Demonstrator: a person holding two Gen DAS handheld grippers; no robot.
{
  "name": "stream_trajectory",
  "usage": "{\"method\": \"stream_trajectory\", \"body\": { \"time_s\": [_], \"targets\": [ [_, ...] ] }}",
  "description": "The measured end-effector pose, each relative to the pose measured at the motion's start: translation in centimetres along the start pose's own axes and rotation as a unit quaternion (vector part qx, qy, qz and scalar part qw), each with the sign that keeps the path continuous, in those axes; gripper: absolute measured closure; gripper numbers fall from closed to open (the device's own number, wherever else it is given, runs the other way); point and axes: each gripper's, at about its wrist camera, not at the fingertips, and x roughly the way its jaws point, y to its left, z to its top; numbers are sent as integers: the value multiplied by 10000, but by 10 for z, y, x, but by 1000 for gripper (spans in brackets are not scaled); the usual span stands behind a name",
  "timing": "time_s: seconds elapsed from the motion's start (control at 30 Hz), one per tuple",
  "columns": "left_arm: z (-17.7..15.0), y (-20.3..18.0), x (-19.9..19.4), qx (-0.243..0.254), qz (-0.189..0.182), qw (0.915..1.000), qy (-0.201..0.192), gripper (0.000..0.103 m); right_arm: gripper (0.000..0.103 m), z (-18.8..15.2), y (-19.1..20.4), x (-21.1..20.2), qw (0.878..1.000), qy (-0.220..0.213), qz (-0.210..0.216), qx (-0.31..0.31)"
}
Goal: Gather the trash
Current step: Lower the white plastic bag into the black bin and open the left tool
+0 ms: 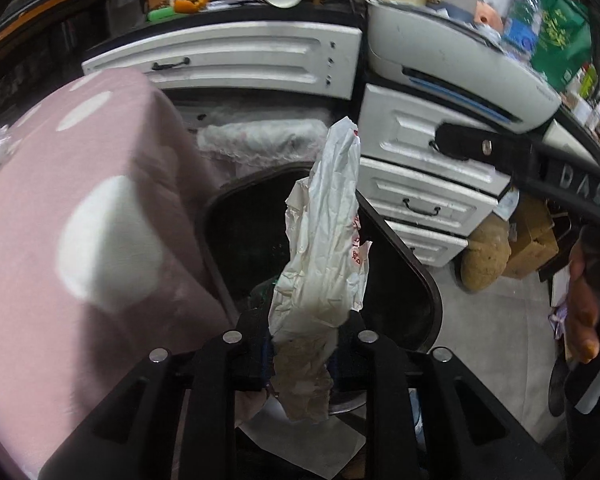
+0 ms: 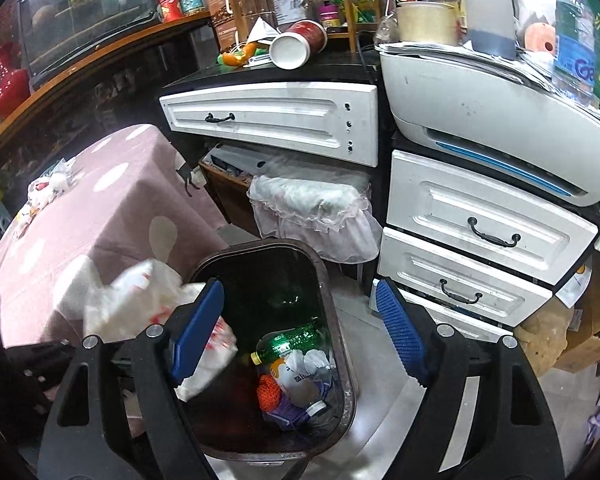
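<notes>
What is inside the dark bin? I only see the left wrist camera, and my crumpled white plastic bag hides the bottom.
Observer: A green plastic bottle lies in the dark rectangular bin, beside an orange mesh net.
Child: Is my other gripper holding anything?
Observer: No, the right gripper is open and empty, above the bin.
Child: Is there room for my crumpled white plastic bag?
Observer: Yes, the trash covers only the bin's bottom.

A white drawer cabinet stands at the right. On top of it rests a grey printer. Left of it sits a pink dotted tablecloth; above that side, a tipped paper cup lies on a black countertop.
</notes>
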Motion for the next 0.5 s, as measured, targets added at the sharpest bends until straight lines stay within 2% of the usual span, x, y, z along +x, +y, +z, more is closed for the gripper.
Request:
{"method": "stream_trajectory", "body": {
  "time_s": [0.03,0.1,0.13,0.17,0.33,0.5],
  "targets": [
    [0,-3,3,25,-28,10000,53,69,25,0,-1,0,10000,4,-2,15],
    [-1,-8,8,46,-110,9998,137,43,25,0,-3,0,10000,4,0,54],
    [-1,-10,10,54,-141,9997,169,22,25,0,-3,0,10000,4,5,63],
    [-2,-11,10,56,-179,9997,172,18,25,0,-4,-1,10000,2,5,76],
    [-9,-15,5,175,-177,9994,257,16,22,-1,-4,0,9999,3,25,106],
    [-13,-13,-18,111,-195,9997,31,14,22,-2,-4,2,9999,43,71,141]
  ]
}}
